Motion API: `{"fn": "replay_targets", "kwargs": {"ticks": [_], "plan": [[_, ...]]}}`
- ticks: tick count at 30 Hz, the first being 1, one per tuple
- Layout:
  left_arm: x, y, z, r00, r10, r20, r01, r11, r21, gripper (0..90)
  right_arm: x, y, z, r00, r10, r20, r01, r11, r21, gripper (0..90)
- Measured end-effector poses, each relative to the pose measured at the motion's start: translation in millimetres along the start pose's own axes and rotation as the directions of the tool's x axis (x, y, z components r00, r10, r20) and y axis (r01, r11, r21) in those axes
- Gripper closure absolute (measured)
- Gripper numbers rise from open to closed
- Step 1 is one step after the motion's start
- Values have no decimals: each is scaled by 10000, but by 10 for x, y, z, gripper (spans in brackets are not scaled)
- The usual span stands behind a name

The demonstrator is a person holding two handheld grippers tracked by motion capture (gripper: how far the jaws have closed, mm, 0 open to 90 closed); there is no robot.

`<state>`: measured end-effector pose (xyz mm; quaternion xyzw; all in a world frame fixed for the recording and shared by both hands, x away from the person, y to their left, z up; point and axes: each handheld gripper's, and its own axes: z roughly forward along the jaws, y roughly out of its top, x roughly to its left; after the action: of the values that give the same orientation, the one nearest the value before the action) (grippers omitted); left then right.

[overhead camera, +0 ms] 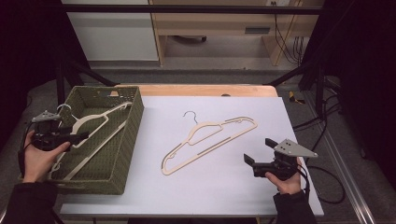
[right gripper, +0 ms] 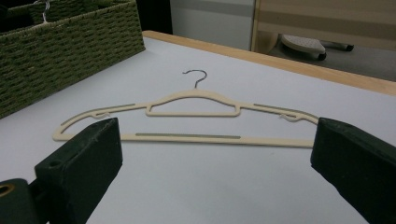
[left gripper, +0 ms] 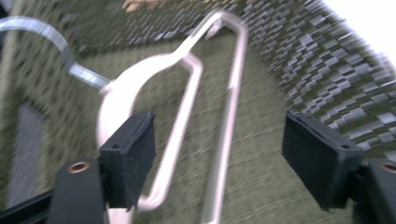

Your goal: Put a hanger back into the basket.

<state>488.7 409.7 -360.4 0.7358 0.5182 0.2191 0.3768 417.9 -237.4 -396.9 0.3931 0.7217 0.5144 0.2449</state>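
Green woven basket (overhead camera: 122,154) sits at the left of the high view, on the white table surface (overhead camera: 219,186). No readable writing, brand or label on anything in any view; the left gripper view is motion-blurred. Inside the basket lies one cream hanger (overhead camera: 95,122), with its metal hook (overhead camera: 63,108) toward the basket's upper-left corner and its bar running diagonally along the basket floor. In the left gripper view the same hanger (left gripper: 184,112) lies on the green weave below the jaws, hook (left gripper: 56,44) at upper left.

Left gripper (overhead camera: 77,137) hangs over the basket's left side, held by the left hand (overhead camera: 39,156) at the lower left. Its jaws stand wide apart, released, pads (left gripper: 128,156) pressing on nothing; the hanger lies beneath them, not gripped.

Second cream hanger (overhead camera: 210,142) lies flat on the white surface in the centre of the high view, dark hook (overhead camera: 189,115) pointing to the upper left, well apart from the basket. In the right gripper view it (right gripper: 191,109) lies across the middle, ahead of the jaws.

Right gripper (overhead camera: 259,151) is at the lower right, in the right hand (overhead camera: 287,182), near the hanger's right end but not touching. Jaws spread wide, released, nothing between them.
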Motion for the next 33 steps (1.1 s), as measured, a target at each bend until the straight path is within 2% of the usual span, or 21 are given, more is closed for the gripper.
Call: {"fn": "replay_targets", "kwargs": {"ticks": [2, 3, 5, 6, 7, 8, 10, 11, 13, 14, 15, 16, 19, 21, 22, 24, 25, 26, 28, 31, 33], "plan": [[-58, 24, -13, 9999, 7, 151, -4, 9998, -212, 214, 1, 0, 1, 10000, -2, 9, 2, 10000, -17, 28], [-182, 75, -37, 9986, 202, 494, -175, 9985, -527, 209, 3, 3, -4, 10000, 11, -9, -11, 10000, -15, 28], [-320, 130, -55, 9948, 634, 794, -577, 9957, -725, 203, 3, 6, -6, 10000, 8, 1, -8, 10000, -34, 28], [-320, 130, -55, 9948, 634, 794, -577, 9957, -725, 194, 3, 6, -6, 10000, 8, 1, -8, 10000, -34, 28], [-476, 180, -61, 9897, 918, 1095, -814, 9921, -958, 188, 8, 12, -7, 9999, 137, 12, -137, 9999, -60, 28], [-476, 180, -61, 9897, 918, 1095, -814, 9921, -958, 184, 8, 12, -7, 9999, 137, 12, -137, 9999, -60, 28], [-715, 245, -66, 9803, 1337, 1452, -1133, 9835, -1409, 175, 8, 11, -1, 9999, 115, 17, -115, 9999, -51, 28], [-715, 245, -66, 9803, 1337, 1452, -1133, 9835, -1409, 164, 8, 10, 1, 9999, 103, 17, -103, 9999, -37, 27], [-869, 277, -61, 9736, 1474, 1745, -1176, 9784, -1703, 154, 12, 11, 1, 9999, 132, -5, -132, 9999, -37, 26], [-1016, 303, -35, 9669, 1675, 1924, -1317, 9737, -1857, 141, 8, 11, -3, 10000, 99, -1, -99, 9999, -45, 25], [-1089, 311, -13, 9632, 1781, 2013, -1395, 9714, -1920, 138, 8, 11, -8, 9999, 127, 13, -127, 9999, -46, 25], [-1089, 311, -13, 9632, 1781, 2013, -1395, 9714, -1920, 136, 8, 11, -8, 9999, 127, 13, -127, 9999, -46, 25], [-1351, 322, 87, 9459, 2134, 2444, -1660, 9655, -2005, 130, -2, 14, -20, 9999, 115, 1, -115, 9999, -106, 25], [-1474, 314, 146, 9387, 2232, 2626, -1724, 9638, -2032, 129, -2, 12, -23, 9999, 102, -27, -102, 9999, -96, 25], [-1474, 314, 146, 9387, 2232, 2626, -1724, 9638, -2032, 129, -1, 11, -21, 9999, 114, -26, -115, 9999, -94, 25], [-1664, 296, 238, 9281, 2389, 2856, -1881, 9628, -1942, 128, -5, 9, -22, 9999, 98, -50, -98, 9999, -107, 25], [-1664, 296, 238, 9281, 2389, 2856, -1881, 9628, -1942, 129, -4, 7, -22, 9999, 126, -35, -127, 9998, -119, 25], [-1782, 285, 309, 9187, 2534, 3028, -2037, 9611, -1864, 128, -4, 6, -22, 9999, 134, -43, -134, 9998, -116, 25], [-1837, 278, 347, 9157, 2609, 3057, -2123, 9599, -1833, 131, -2, 6, -24, 9999, 166, -47, -167, 9998, -111, 25], [-2004, 260, 511, 9063, 2701, 3250, -2280, 9601, -1620, 139, 2, 11, -29, 9999, 130, -42, -131, 9998, -138, 25], [-2039, 254, 553, 9058, 2707, 3259, -2306, 9603, -1567, 145, 4, 14, -32, 9999, 139, -42, -140, 9998, -161, 25]]}}
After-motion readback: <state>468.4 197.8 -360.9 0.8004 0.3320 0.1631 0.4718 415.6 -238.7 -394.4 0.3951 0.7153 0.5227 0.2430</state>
